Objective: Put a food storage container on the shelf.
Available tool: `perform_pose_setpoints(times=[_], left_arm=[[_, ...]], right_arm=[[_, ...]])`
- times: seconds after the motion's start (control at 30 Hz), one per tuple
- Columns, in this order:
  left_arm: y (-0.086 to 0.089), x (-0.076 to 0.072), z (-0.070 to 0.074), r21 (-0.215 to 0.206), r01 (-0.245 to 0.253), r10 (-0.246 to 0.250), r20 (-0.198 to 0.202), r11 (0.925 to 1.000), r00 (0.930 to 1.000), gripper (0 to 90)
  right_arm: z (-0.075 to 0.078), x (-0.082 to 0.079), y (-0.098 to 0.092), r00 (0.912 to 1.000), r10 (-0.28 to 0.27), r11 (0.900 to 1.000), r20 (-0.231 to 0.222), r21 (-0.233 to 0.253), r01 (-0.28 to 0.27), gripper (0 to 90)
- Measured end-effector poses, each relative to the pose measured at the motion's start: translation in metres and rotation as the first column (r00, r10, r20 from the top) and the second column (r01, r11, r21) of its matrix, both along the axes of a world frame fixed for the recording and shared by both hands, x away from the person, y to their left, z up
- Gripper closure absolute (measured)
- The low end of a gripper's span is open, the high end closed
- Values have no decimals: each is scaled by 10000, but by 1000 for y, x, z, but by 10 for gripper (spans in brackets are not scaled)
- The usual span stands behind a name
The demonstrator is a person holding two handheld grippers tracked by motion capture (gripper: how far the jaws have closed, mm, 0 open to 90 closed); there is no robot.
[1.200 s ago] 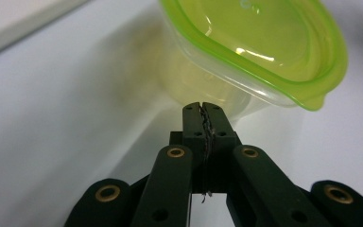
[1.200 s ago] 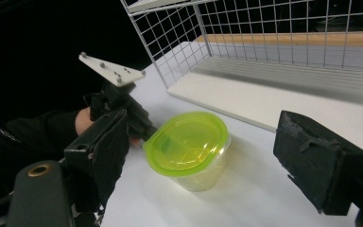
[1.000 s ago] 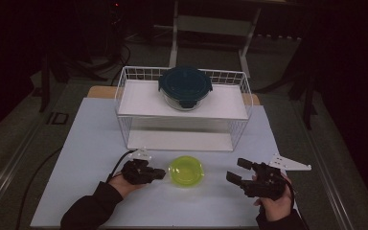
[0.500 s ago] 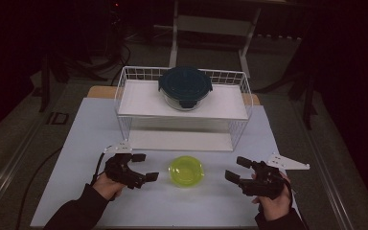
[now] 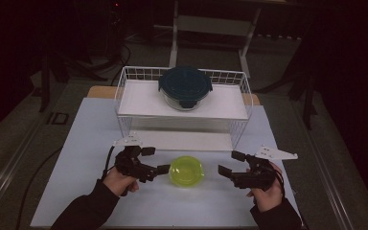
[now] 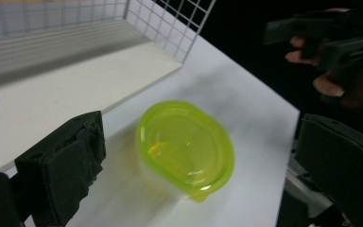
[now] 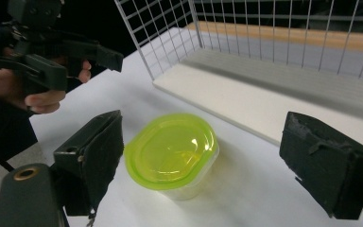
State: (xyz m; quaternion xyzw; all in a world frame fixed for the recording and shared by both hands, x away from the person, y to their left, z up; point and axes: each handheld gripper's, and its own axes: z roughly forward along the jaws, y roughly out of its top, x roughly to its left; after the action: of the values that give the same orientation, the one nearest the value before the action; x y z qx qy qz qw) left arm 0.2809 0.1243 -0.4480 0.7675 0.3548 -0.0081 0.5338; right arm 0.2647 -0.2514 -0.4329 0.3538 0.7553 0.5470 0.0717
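So there's this small lime-green translucent plastic container with a snap-on lid (image 5: 186, 170) sitting on the white counter (image 5: 76, 153), just in front of a white wire rack with a flat shelf (image 5: 230, 103). Lid's on, container's upright, nothing touching it. The left hand-held gripper (image 5: 154, 160) is right beside it on the left side, jaws spread wide and aimed at the container, the nearer jaw tip almost at the lid's rim but I can't tell if it actually makes contact. In the left gripper view the container (image 6: 185, 146) sits between the two black jaws with clear space on both sides. The right hand-held gripper (image 5: 231, 163) is on the other side, a bit further off, also wide open and pointing at the container; in the right gripper view the container (image 7: 171, 151) is framed between its jaws, closer to the left one, again with gaps either side. So both are empty, gripping nothing. Up on the rack's shelf there's a round glass bowl with a dark teal lid (image 5: 185, 87), well apart from everything down below. The person's dark sleeves come in from the bottom edge of the high view.
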Motion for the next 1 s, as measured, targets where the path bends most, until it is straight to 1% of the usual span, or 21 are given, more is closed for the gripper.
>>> perform_pose_setpoints(times=[0.07, 0.2, 0.3, 0.33, 0.37, 0.4, 0.47, 0.5, 0.53, 0.57, 0.6, 0.63, 0.7, 0.73, 0.77, 0.8, 0.83, 0.87, 0.9, 0.97, 1.0], left_arm=[[-6, 4, -3, 194, 55, -52, -153, 9998, 9999, 25], [-12, 14, -14, 45, 125, -120, -1074, 9999, 9941, 31], [-17, 19, -26, -77, 232, -241, -1445, 9997, 9892, 45], [-17, 19, -26, -77, 232, -241, -1445, 9997, 9892, 46], [-17, 21, -31, -70, 138, -147, -1602, 9999, 9870, 47], [-17, 21, -31, -70, 138, -147, -1602, 9999, 9870, 47], [-16, 25, -38, -133, -191, 157, -2229, 9997, 9747, 47], [-16, 25, -38, -133, -191, 157, -2229, 9997, 9747, 47], [-16, 26, -40, -114, -354, 315, -2441, 9993, 9692, 62], [-18, 28, -44, 184, -828, 845, -2908, 9964, 9531, 118], [-18, 28, -44, 184, -828, 845, -2908, 9964, 9531, 152], [-18, 30, -48, 178, -914, 920, -3375, 9957, 9368, 153], [-18, 30, -50, -18, -895, 829, -3584, 9960, 9299, 159], [-18, 31, -52, -54, -923, 835, -3757, 9957, 9230, 159], [-16, 31, -57, -325, -1200, 962, -4113, 9922, 9064, 268], [-16, 31, -57, -325, -1200, 962, -4113, 9922, 9064, 298], [-14, 32, -59, -462, -1255, 930, -4362, 9910, 8950, 325], [-11, 33, -63, -681, -1283, 814, -4722, 9894, 8777, 366], [-10, 33, -64, -714, -1304, 792, -4893, 9889, 8685, 429], [-9, 33, -67, -890, -1167, 546, -5148, 9892, 8555, 469], [-9, 33, -67, -890, -1167, 546, -5148, 9892, 8555, 517]], right_arm=[[-2, 5, 3, 9996, 47, 10000, -283, -6, -47, 133], [-9, 18, 10, 9920, 247, 9995, -1236, -176, -270, 123], [-20, 31, 19, 9713, 323, 9986, -2357, -323, -410, 125], [-20, 31, 19, 9713, 323, 9986, -2357, -323, -410, 125], [-26, 37, 22, 9550, 367, 9990, -2945, -127, -423, 134], [-30, 39, 24, 9491, 315, 9991, -3136, -170, -387, 139], [-36, 45, 26, 9366, 310, 9994, -3490, -57, -352, 140], [-36, 45, 26, 9366, 310, 9994, -3490, -57, -352, 140], [-40, 49, 27, 9280, 192, 9997, -3721, -97, -246, 167], [-43, 51, 28, 9226, 158, 9997, -3854, -126, -224, 191], [-43, 51, 28, 9226, 158, 9997, -3854, -126, -224, 191], [-47, 54, 31, 9123, 130, 9997, -4093, -151, -210, 224], [-50, 56, 33, 9063, 129, 9996, -4224, -167, -221, 237], [-53, 57, 34, 8986, 147, 9996, -4386, -151, -237, 262], [-58, 60, 37, 8795, 201, 9994, -4755, -149, -310, 318], [-58, 60, 37, 8795, 201, 9994, -4755, -149, -310, 318], [-64, 63, 39, 8600, 164, 9993, -5101, -198, -308, 365], [-67, 64, 39, 8546, 146, 9995, -5190, -156, -265, 392], [-70, 65, 39, 8416, 102, 9998, -5400, -99, -184, 430], [-73, 66, 40, 8308, 80, 9998, -5565, -86, -153, 486], [-73, 66, 40, 8268, 49, 9999, -5624, -95, -124, 508]])
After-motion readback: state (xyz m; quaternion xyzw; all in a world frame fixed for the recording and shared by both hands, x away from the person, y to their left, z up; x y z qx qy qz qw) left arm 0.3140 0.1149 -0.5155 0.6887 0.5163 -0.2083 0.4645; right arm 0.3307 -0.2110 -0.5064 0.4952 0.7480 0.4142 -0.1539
